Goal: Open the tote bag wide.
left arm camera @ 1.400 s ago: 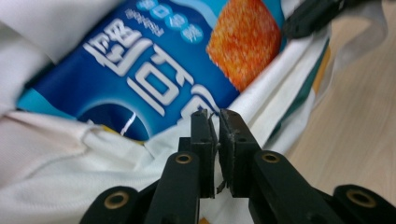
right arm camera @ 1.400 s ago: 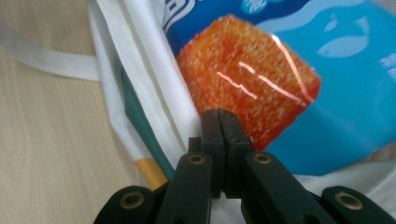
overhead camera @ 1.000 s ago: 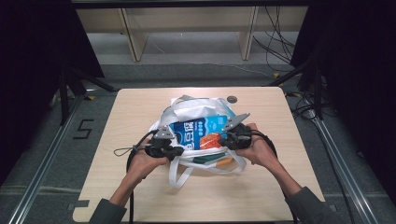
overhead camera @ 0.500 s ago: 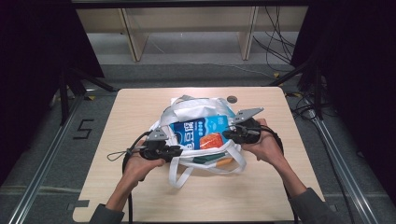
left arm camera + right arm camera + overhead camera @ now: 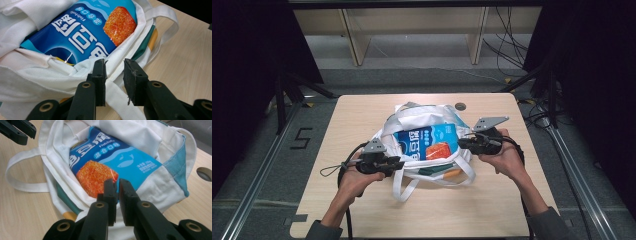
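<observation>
A white canvas tote bag with teal trim point(image 5: 422, 125) is laid flat near the middle of the pale wooden table point(image 5: 362, 115), its mouth held apart from two sides. A glossy blue snack packet with white lettering and an orange fried-food picture point(image 5: 427, 142) is lodged inside the bag, most of its face exposed through the opening.

The left gripper point(image 5: 114, 68) is seen with its jaws spread a little, a fold of the bag's white rim lying against the inner face of one jaw; no firm pinch is evident there. The right gripper point(image 5: 117, 185) is seen with its jaws nearly pressed together at the opposite rim, with only a narrow gap between them; whether cloth is actually clamped cannot be told.

The main risk is judged to be loss of the rim. Should the loosely caught fabric slide off the left jaw, the mouth would likely sag back over the packet. If both sides are pulled unevenly, the slippery packet could be tipped out, or a loose white strap point(image 5: 404, 187) could be snagged instead of the rim.
</observation>
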A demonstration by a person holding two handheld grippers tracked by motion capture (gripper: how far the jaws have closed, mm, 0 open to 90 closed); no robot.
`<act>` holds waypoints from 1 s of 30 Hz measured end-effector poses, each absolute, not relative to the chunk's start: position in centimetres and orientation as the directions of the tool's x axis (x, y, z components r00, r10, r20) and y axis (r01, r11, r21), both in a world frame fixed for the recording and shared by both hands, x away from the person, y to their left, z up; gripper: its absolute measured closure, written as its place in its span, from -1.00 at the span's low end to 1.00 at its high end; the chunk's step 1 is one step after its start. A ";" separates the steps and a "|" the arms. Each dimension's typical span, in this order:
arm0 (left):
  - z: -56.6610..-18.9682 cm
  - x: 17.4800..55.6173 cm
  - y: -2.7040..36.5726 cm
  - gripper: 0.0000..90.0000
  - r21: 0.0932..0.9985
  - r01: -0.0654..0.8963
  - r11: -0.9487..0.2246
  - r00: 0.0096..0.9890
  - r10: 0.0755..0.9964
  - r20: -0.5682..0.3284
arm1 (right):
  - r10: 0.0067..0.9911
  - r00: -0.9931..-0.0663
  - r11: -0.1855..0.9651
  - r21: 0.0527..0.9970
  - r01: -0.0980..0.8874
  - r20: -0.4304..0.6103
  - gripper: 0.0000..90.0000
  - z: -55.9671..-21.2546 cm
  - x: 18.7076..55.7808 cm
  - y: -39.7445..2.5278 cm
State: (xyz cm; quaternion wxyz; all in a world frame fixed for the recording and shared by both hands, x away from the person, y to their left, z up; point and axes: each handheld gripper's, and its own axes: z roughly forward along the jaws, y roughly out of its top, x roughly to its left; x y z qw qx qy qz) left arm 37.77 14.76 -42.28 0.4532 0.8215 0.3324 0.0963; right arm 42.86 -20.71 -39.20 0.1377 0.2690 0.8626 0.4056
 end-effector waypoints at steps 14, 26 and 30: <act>-42.3 37.3 15.5 0.46 0.816 0.458 -0.352 0.758 0.635 -0.151 | 0.605 -0.796 0.502 0.778 0.377 -0.005 0.78 -39.4 42.5 -21.8; -42.4 37.0 16.3 0.14 0.841 0.434 -0.323 0.761 0.631 -0.151 | 0.634 -0.773 0.474 0.791 0.387 -0.001 0.36 -39.5 41.5 -23.6; -42.3 36.7 16.5 0.06 0.832 0.452 -0.321 0.739 0.658 -0.147 | 0.651 -0.759 0.468 0.781 0.414 0.013 0.20 -39.6 41.4 -23.9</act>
